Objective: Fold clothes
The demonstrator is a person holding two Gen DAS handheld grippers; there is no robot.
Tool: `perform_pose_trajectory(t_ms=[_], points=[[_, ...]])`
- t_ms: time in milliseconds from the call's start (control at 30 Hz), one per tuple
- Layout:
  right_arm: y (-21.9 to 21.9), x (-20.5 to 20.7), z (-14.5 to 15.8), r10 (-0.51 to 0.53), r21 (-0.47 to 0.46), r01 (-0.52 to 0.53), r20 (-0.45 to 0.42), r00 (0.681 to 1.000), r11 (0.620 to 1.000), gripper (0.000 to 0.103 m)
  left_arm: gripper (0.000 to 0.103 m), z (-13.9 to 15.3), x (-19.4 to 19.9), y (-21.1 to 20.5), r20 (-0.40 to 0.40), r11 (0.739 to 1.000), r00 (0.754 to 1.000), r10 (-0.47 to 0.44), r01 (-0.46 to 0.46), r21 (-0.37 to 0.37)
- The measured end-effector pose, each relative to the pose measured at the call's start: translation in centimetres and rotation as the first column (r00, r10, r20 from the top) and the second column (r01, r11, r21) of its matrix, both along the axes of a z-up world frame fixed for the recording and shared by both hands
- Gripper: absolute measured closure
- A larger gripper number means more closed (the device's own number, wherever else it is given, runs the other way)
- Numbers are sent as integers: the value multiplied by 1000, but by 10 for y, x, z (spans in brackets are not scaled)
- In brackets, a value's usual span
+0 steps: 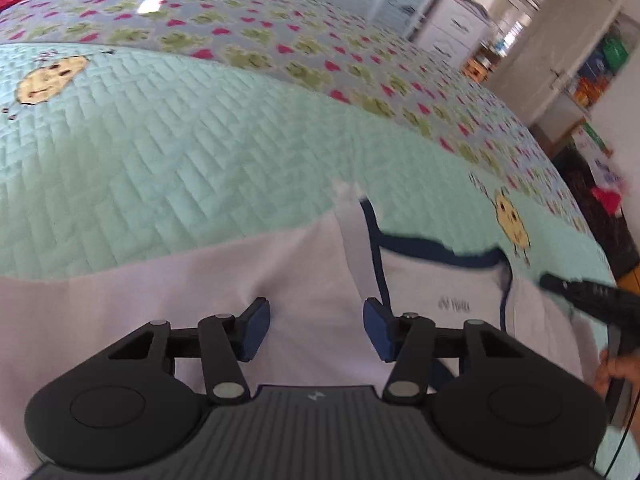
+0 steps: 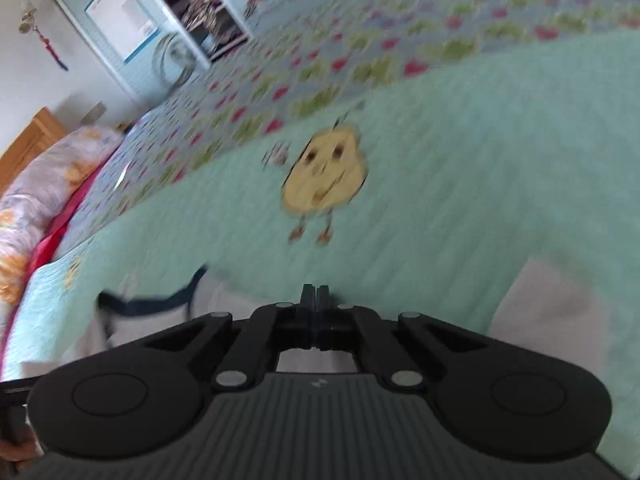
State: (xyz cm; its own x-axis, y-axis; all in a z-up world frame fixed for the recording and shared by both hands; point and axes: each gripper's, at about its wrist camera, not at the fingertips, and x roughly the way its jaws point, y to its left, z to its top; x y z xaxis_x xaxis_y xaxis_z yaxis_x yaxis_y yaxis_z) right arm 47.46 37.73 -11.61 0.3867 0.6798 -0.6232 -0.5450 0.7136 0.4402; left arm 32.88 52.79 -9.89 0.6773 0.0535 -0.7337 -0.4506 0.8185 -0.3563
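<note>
1. Left wrist view: the left tongs [image 1: 316, 330] hover low over a white garment [image 1: 168, 288], blue pads wide apart with only cloth showing between them. Nothing is gripped.
2. That garment is the task's thing. It lies spread on the bed, on a mint quilt [image 1: 160, 152] with cartoon figures, and its navy-trimmed neckline [image 1: 436, 248] sits just ahead and to the right of the tongs. A small printed label shows inside the collar, so the neck opening faces up.
3. Off at the right edge of this view comes the right tongs [image 1: 576, 288], a dark tip reaching over the shirt near the collar, with the person's hand [image 1: 616, 372] on the handle below it.
4. Right wrist view now: the right tongs [image 2: 316, 294] have their fingers pressed together. White cloth shows through the linkage gap beneath, but whether any fabric is pinched at the tips, I cannot tell; the picture is smeared with motion.
5. Same view: the neckline [image 2: 160, 302] lies to the left, and a white sleeve or corner [image 2: 548, 312] lies out flat to the right.
6. My read: one tool on each side of the collar suits handling the shirt by its shoulders. Spread like this, it would fit smoothing before a fold as well as a fold under way.
</note>
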Motion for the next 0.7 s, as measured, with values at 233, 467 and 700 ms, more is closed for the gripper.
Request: perform_pose_trajectory(t_ms=[233,467,700], points=[[-18,-52,-11,327,117,-308,-221,919,944,90,31,6,-13,1,3,987,996,-93,92,128],[2,-23,-5,78,144,-67,-74,994,987,94,41,0,-5,0,-17,972,991,-131,132,196],[19,-43,-16,265,57,-259,-193,945,964,103,41,-3,0,-10,-26,966,984,-176,178,189]])
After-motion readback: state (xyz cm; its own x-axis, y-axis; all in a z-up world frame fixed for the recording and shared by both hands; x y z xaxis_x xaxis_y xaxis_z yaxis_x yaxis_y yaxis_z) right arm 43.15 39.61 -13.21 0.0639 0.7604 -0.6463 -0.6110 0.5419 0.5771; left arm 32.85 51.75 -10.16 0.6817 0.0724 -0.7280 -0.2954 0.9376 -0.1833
